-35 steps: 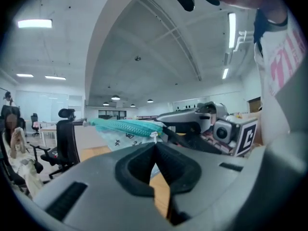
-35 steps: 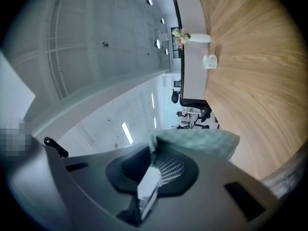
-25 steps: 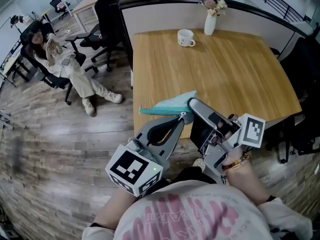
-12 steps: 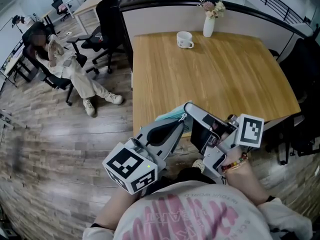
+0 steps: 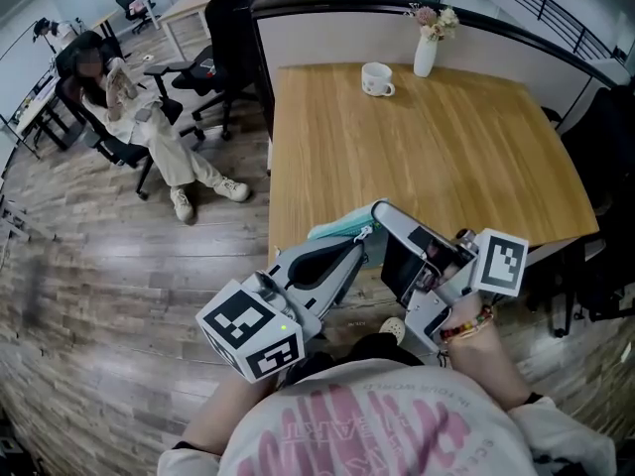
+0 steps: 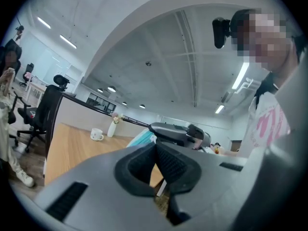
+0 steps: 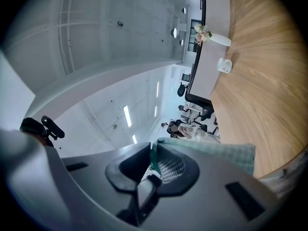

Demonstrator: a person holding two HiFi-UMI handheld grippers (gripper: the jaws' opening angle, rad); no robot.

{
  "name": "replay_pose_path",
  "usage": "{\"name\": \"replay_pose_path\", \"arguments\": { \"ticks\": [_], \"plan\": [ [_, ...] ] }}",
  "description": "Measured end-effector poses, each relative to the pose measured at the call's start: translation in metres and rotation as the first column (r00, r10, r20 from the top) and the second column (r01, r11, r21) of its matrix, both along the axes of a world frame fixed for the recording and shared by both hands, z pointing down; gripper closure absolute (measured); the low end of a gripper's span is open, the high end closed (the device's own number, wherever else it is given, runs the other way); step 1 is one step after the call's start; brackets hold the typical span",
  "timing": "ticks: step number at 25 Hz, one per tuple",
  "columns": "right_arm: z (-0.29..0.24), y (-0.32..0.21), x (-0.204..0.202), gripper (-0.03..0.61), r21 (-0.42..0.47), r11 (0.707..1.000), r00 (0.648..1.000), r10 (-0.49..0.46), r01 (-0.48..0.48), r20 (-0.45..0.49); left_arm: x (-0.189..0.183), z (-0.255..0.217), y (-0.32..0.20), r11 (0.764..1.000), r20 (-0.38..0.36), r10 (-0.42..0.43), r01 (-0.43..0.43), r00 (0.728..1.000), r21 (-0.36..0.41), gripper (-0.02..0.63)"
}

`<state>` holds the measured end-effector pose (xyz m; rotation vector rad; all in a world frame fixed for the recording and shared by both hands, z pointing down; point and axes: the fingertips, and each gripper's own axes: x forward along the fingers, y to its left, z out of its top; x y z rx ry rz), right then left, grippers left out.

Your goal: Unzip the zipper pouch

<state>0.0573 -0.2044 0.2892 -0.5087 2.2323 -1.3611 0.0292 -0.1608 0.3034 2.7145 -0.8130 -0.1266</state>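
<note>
The teal zipper pouch hangs in the air over the table's near left corner, mostly hidden behind the two grippers. My left gripper comes up from below left, and its jaws are shut on the small white zipper pull. Teal fabric shows just beyond those tips. My right gripper reaches in from the right and is shut on the pouch's edge. In the right gripper view the checked teal cloth runs between the pads and out to the right.
The wooden table carries a white mug and a white vase with flowers at its far edge. Black office chairs and a seated person are on the floor to the left.
The pouch has come down and nearer to me, from stretched out leftward to bunched between the grippers. The right gripper's jaws have closed on its edge.
</note>
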Motion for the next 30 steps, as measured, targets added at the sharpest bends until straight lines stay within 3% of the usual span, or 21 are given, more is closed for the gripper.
{"name": "replay_pose_path", "arguments": {
  "ticks": [4, 30],
  "plan": [
    [-0.002, -0.001, 0.001, 0.54, 0.003, 1.0, 1.0, 0.014, -0.014, -0.001, -0.001, -0.001, 0.001, 1.0, 0.03, -0.009, 0.009, 0.999, 0.023, 0.612],
    [-0.024, 0.009, 0.009, 0.54, 0.05, 0.994, 0.991, 0.096, -0.101, 0.093, -0.024, 0.003, 0.013, 0.999, 0.022, -0.03, 0.029, 0.999, 0.028, 0.612]
  ]
}}
